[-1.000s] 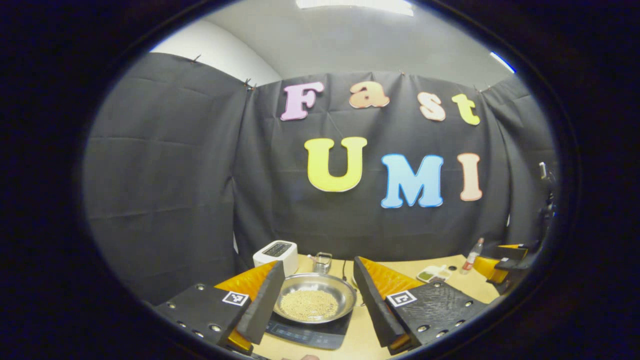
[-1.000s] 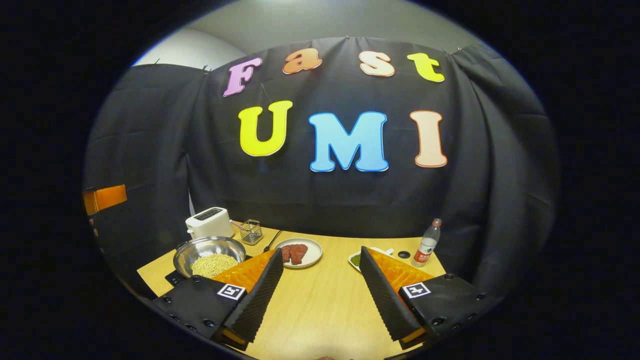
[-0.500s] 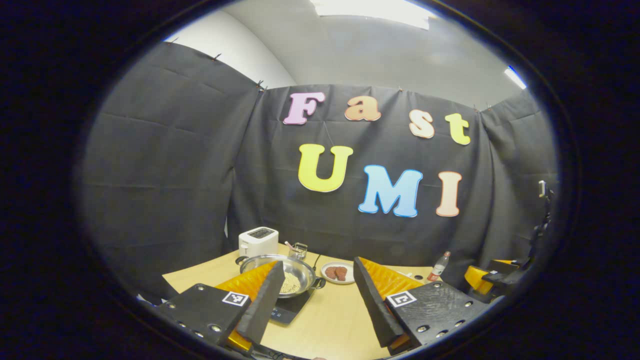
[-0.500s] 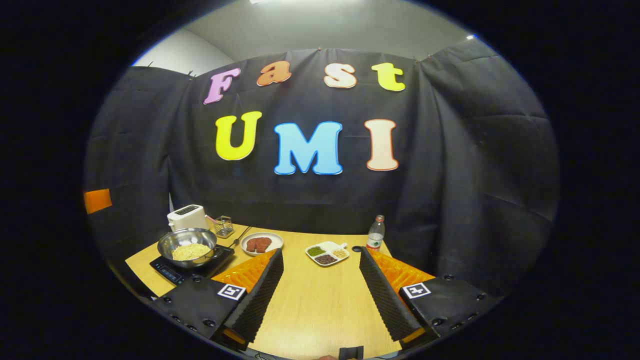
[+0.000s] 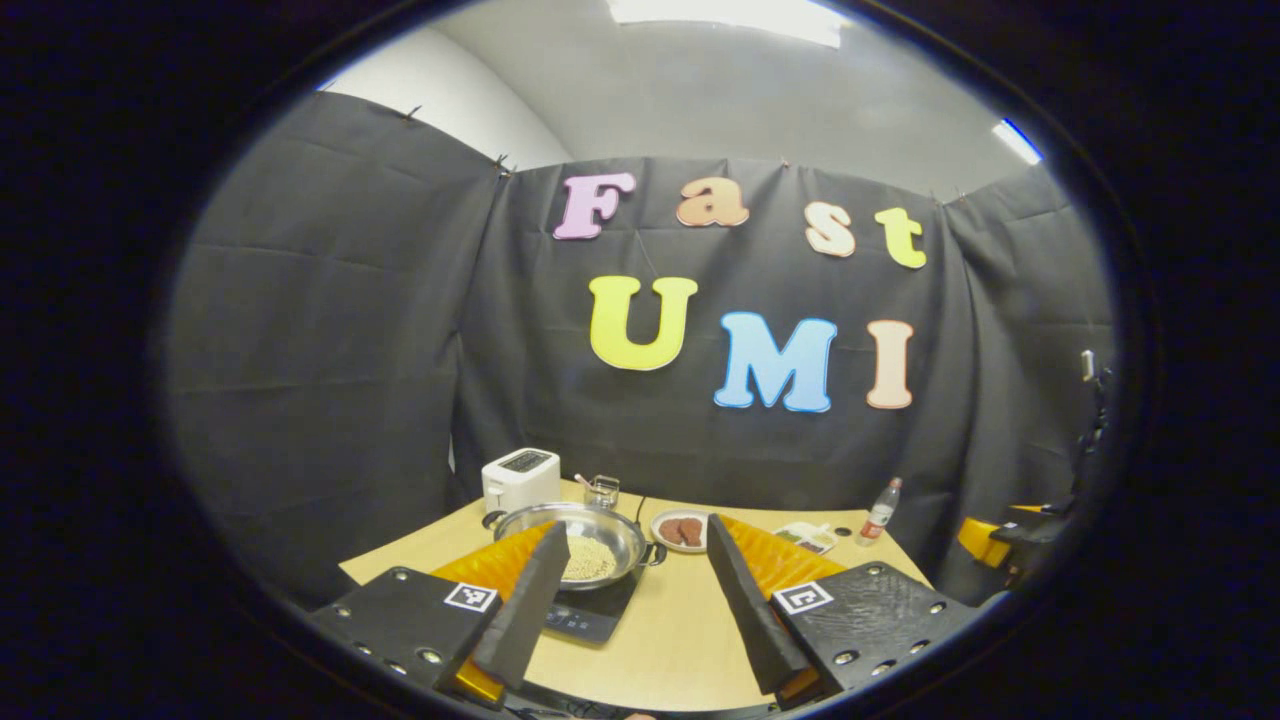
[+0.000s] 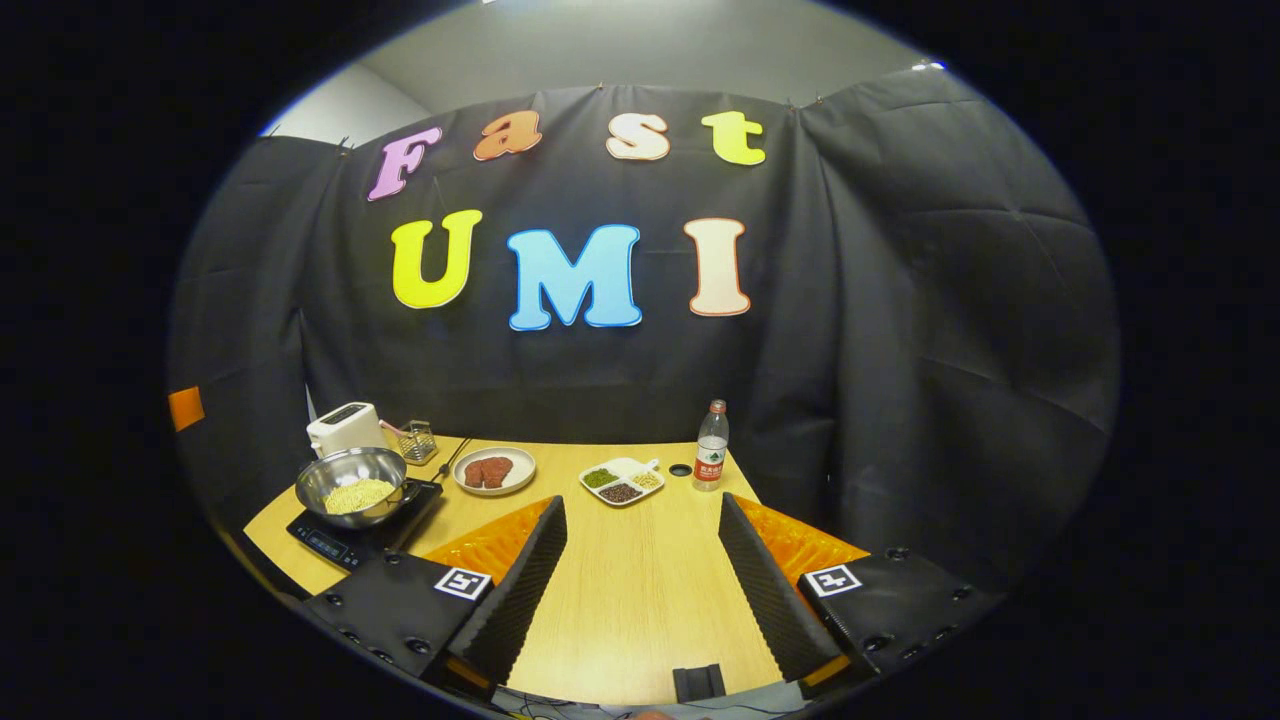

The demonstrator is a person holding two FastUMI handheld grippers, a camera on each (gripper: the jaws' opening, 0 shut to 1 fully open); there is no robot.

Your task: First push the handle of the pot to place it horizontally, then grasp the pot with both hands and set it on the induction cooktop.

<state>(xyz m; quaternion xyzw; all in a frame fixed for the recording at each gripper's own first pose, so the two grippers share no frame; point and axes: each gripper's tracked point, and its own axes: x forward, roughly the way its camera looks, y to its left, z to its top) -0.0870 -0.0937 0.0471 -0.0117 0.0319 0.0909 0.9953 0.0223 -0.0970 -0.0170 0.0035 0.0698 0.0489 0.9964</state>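
The surface (image 6: 640, 590) is seen from above its near edge. On its far left corner the cooktop (image 6: 345, 537) is set, and the pot (image 6: 352, 485) of yellow grains rests on it. The toaster (image 6: 344, 427) stands behind, with a plate (image 6: 494, 471), a divided dish (image 6: 622, 481) and a bottle (image 6: 711, 447) to the right. The left tool (image 5: 630, 610) and right tool (image 6: 642, 590) are held wide apart, empty, well short of the pot.
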